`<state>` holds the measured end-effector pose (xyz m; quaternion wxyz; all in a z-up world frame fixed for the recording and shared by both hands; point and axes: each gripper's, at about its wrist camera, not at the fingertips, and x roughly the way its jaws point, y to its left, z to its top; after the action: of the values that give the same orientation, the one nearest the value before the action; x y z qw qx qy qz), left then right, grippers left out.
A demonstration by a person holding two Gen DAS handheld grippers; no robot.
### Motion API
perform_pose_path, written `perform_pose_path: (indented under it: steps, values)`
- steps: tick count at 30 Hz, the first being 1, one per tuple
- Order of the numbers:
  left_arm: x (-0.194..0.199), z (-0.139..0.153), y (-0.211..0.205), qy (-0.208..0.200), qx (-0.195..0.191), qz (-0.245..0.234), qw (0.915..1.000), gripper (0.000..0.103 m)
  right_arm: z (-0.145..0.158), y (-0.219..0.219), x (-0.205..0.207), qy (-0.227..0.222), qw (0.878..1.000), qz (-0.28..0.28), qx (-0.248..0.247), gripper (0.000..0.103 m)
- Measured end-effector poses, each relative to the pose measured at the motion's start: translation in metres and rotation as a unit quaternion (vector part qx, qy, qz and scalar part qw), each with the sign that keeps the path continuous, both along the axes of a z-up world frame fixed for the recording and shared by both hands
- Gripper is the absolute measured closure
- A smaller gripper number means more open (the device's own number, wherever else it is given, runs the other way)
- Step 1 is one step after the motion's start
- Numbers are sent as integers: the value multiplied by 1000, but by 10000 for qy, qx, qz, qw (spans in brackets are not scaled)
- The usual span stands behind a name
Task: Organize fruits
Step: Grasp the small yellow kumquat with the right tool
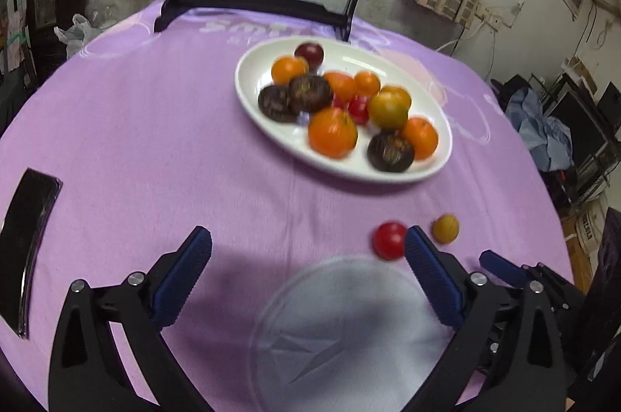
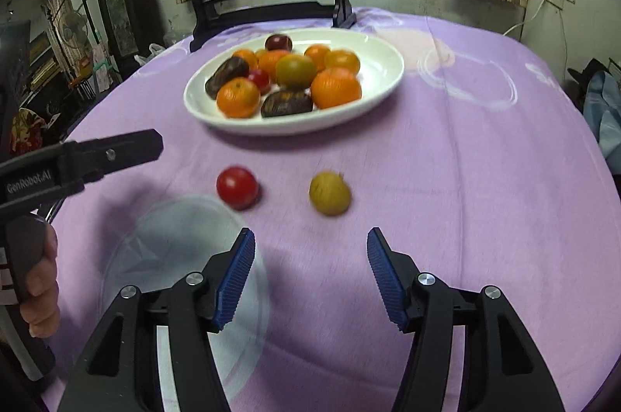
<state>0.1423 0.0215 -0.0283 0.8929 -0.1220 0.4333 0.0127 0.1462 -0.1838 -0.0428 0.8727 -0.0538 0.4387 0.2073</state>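
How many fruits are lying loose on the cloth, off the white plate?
2: a red fruit and a yellowish fruit beside it, both between the white plate and the clear dish.

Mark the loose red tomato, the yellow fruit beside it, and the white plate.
red tomato (image 2: 237,187), right wrist view, centre of its top.
yellow fruit (image 2: 330,193), right wrist view, its middle.
white plate (image 2: 382,63), right wrist view, bare inner rim.

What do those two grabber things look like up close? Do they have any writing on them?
Both are black plastic tongs with silver round bolts. The left gripper and the right gripper each have two fingers lined with ridged blue pads. White letters on the left one's side read "GenRobot.AI". A hand wraps its black handle. No cables show.
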Motion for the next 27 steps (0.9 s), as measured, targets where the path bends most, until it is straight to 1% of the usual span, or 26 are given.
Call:
perform_pose_path:
  steps: [4, 8, 14, 15, 16, 17, 18, 20, 25, 27]
  values:
    - [-2, -12, 0, -32, 280, -92, 9996, 6, -7, 2, 1, 4, 9998, -108, -175, 42]
    - [1, -15, 4, -24, 256, -273, 9993, 6, -9, 5, 14, 4, 9991, -242, -335, 42]
    - [7, -14, 9, -16, 345, -214, 9992, 6, -15, 15, 43, 16, 9985, -372, -414, 42]
    - [7, -15, 9, -6, 367, -231, 9991, 6, -15, 18, 45, -19, 9980, -394, -485, 44]
    - [7, -16, 8, 9, 385, -249, 9989, 6, -14, 20, 47, -42, 9980, -384, -492, 54]
    - [8, -17, 7, 22, 404, -271, 9988, 6, -13, 21, 48, -36, 9981, -371, -488, 72]
    - [8, -17, 6, 29, 418, -284, 9987, 6, -12, 22, 49, -30, 9979, -389, -509, 75]
    - [8, -18, 5, 33, 435, -309, 9986, 6, -12, 21, 48, -11, 9980, -395, -486, 76]
    - [6, -17, 0, -19, 395, -394, 9984, 6, -7, 3, 30, 124, 9989, -420, -171, 76]
    - [5, -18, -7, 37, 274, -550, 9981, 6, -6, -6, 21, 148, 9987, -466, -106, 75]
